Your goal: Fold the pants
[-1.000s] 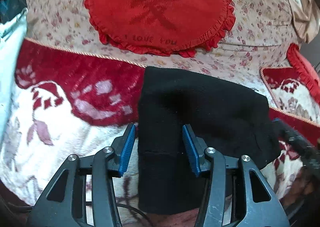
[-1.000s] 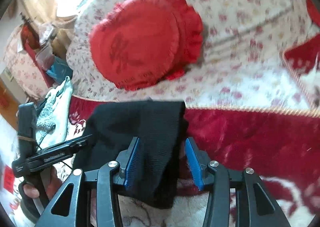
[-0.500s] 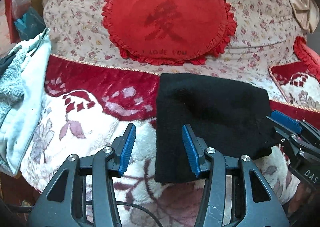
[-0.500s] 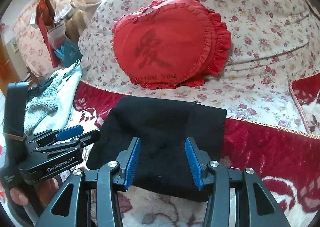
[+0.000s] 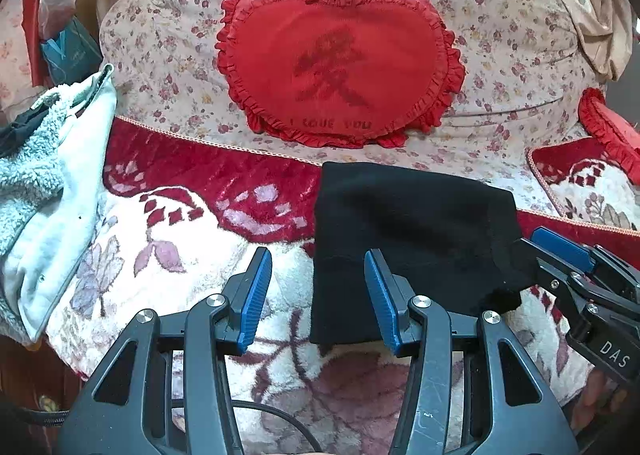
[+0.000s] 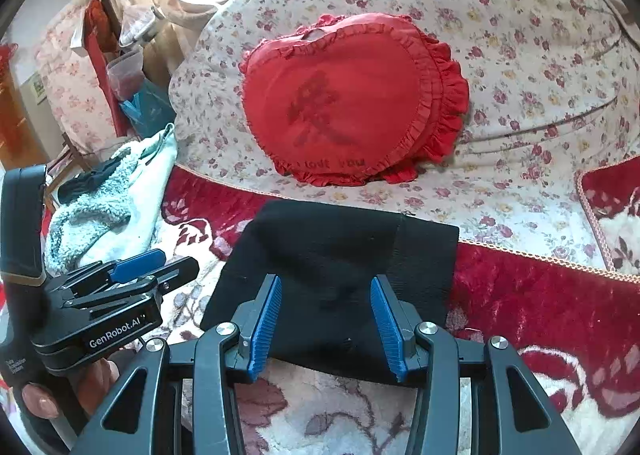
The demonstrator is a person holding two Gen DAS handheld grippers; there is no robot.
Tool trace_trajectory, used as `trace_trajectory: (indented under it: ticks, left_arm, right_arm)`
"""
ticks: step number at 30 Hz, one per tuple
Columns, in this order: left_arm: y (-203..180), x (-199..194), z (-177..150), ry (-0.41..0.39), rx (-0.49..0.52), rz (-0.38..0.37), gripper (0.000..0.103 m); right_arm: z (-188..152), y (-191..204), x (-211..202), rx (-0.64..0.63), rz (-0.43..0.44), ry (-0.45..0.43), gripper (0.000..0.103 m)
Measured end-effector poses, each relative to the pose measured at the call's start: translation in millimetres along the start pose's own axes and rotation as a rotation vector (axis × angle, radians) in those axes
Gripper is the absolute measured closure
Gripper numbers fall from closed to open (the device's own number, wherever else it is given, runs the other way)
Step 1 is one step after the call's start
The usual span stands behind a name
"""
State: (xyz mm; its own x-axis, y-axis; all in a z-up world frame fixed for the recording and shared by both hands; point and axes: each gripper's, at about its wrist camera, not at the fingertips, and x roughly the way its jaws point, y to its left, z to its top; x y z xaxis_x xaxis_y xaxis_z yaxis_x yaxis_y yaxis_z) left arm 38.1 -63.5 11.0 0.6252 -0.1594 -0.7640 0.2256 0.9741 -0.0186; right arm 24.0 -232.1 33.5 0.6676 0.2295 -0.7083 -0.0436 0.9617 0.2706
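The black pants (image 5: 408,239) lie folded into a compact rectangle on the red and white sofa seat cover (image 5: 168,239). My left gripper (image 5: 317,259) hovers open above their near left edge, and its blue pads do not press the cloth. In the right wrist view the pants (image 6: 332,255) fill the middle, and my right gripper (image 6: 326,283) stands open over their near edge with nothing gripped. The right gripper (image 5: 548,255) also shows beside the pants' right corner. The left gripper (image 6: 172,261) shows just off their left side.
A red heart cushion (image 5: 340,71) leans on the floral sofa back (image 5: 520,35) behind the pants. A pale blue fleece garment (image 5: 44,183) is heaped at the left end. Another red cushion (image 5: 608,131) sits at the right. A hand (image 6: 40,399) holds the left gripper.
Both grippers have drawn back and up from the pants, so more of the sofa shows. The pants stay flat where they were. The jaws keep the same width.
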Motion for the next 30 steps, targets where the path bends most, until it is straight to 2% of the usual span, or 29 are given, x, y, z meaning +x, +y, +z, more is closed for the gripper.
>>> trace_trajectory:
  ticks: [30]
  left_arm:
    - [-3.2,-14.3,-10.1,-0.003,0.000,-0.010,0.055]
  right_arm:
    - [-8.0,14.0,-4.7,-0.014,0.018,0.010,0.058]
